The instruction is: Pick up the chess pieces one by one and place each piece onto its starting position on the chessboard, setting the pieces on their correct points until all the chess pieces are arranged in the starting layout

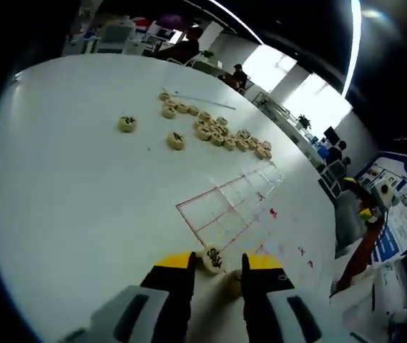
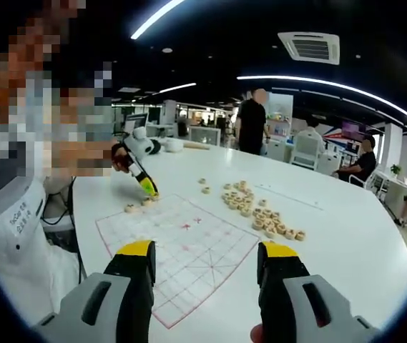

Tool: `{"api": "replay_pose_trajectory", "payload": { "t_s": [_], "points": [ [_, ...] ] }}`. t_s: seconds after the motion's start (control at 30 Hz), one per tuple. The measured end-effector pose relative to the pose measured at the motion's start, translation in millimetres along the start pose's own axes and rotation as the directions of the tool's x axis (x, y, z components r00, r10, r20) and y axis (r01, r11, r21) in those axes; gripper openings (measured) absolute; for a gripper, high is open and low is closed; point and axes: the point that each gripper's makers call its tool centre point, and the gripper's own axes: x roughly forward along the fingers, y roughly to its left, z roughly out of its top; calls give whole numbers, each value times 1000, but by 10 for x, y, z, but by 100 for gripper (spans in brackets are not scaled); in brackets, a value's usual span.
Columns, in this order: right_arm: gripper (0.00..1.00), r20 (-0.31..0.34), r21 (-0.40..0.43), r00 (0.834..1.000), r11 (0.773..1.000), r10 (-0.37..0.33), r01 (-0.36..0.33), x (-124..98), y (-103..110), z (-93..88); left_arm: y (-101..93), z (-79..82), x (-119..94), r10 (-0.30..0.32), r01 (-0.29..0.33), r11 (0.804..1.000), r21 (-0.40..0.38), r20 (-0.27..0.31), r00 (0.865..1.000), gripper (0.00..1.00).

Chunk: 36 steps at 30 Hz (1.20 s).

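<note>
While left gripper (image 1: 216,266) clasps a piece (image 1: 212,259) at board (image 1: 226,207) corner, right gripper (image 2: 207,259) gapes empty; heap (image 2: 259,211) beyond unplaced.

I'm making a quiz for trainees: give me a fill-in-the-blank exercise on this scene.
1. The left hand-held gripper has a chess ____ between its jaws.
2. The right hand-held gripper is ____.
3. The chessboard has ____ lines.
4. The pile lies ____ the chessboard.

Missing: piece; open; red; off
</note>
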Motion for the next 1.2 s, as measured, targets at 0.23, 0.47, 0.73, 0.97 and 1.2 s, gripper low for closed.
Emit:
{"api": "replay_pose_trajectory", "payload": {
  "t_s": [0.23, 0.47, 0.73, 0.97, 1.2],
  "points": [
    [58, -1, 1, 1000, 1000, 1, -1, 6, -1, 0, 22, -16, 20, 33, -33, 997, 70, -5, 999, 22],
    [58, 0, 0, 1000, 1000, -2, 2, -1, -5, 5, 36, 113, -23, 49, -52, 993, 109, 31, 998, 23],
    [58, -2, -3, 1000, 1000, 4, -4, 14, 14, 0, 30, 607, -156, 100, -199, 892, 405, 253, 962, 31],
    [58, -1, -5, 1000, 1000, -1, 1, -2, 8, 7, 30, 787, -117, 84, -207, 883, 420, 291, 953, 34],
    [58, -1, -6, 1000, 1000, -2, 2, -11, 6, 4, 210, 1023, 26, 132, -271, 865, 422, 330, 935, 34]
  ]
}}
